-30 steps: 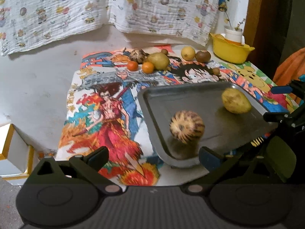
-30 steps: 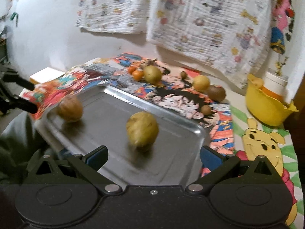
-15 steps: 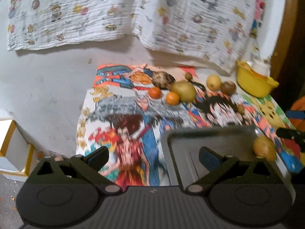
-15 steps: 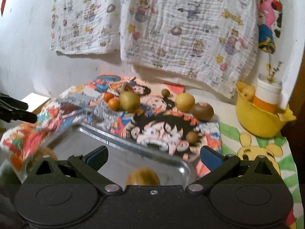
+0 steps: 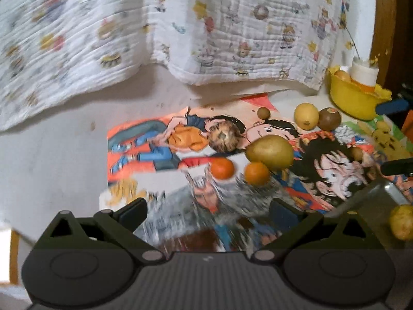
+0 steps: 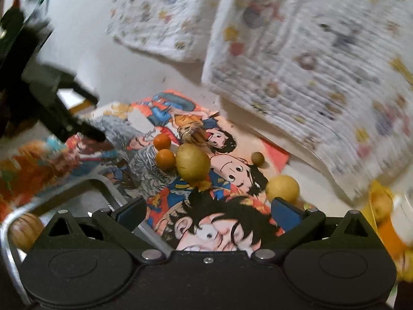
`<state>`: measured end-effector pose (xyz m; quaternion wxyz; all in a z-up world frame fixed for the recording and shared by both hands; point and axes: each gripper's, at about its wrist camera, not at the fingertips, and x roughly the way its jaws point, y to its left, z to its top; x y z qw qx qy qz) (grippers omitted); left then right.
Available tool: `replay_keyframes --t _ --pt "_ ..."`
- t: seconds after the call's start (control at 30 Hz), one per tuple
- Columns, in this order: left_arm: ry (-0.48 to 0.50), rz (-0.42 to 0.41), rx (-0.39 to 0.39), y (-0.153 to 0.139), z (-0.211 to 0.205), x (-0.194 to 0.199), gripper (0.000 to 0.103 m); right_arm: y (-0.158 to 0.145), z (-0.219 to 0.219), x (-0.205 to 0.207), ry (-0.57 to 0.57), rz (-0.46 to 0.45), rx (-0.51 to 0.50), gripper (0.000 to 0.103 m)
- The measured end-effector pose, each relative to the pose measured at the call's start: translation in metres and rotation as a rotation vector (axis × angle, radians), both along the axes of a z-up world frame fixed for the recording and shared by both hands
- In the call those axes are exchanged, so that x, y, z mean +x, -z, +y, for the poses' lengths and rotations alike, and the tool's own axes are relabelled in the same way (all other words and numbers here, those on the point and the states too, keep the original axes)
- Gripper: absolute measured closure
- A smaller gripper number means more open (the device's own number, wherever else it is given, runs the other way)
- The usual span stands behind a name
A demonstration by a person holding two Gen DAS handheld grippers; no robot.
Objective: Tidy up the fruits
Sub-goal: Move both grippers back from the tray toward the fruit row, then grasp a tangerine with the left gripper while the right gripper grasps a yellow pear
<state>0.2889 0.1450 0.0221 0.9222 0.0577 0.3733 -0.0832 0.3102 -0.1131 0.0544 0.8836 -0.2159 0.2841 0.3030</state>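
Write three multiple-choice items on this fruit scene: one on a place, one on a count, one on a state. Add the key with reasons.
1. Where does the striped melon lie?
A. in the metal tray
B. in the yellow bowl
C. on the floor

2. How many small orange fruits lie on the cartoon cloth?
A. none
B. two
C. five

3. How do the jaws of the left gripper stand?
A. shut on a lemon
B. shut on the tray
C. open, holding nothing

Key:
1 A, it sits inside the tray's rim.
2 B, one tangerine and a second tangerine lie by the big yellow-green fruit.
3 C, only cloth shows between the fingers.
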Motion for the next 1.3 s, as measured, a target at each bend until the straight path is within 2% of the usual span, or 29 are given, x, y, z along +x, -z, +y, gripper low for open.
replay_keyframes --t 0.13,0.27,0.57,0.77,1.13,1.3 --pt "0.079 -0.017 0.044 0.008 -0.002 0.025 0.0 0.014 0.02 0.028 -0.058 0.022 -0.055 0.003" --pt "0.16 -0.038 0.1 0.02 -0.007 0.043 0.001 0.031 0.037 0.05 -0.087 0.037 -0.113 0.012" --pt "0.305 -0.02 0.202 0.043 -0.011 0.071 0.012 0.052 0.063 0.079 -0.176 0.049 -0.162 0.022" --pt "0.386 -0.028 0.266 0.05 -0.019 0.085 0.025 0.067 0.085 0.082 -0.257 0.034 -0.225 0.033" --pt "0.467 -0.002 0.236 0.057 -0.03 0.102 0.055 0.078 0.101 0.097 -0.28 0.051 -0.21 0.042" --pt "0.475 0.015 0.208 0.058 -0.029 0.103 0.061 0.078 0.104 0.101 -0.288 0.063 -0.19 0.042"
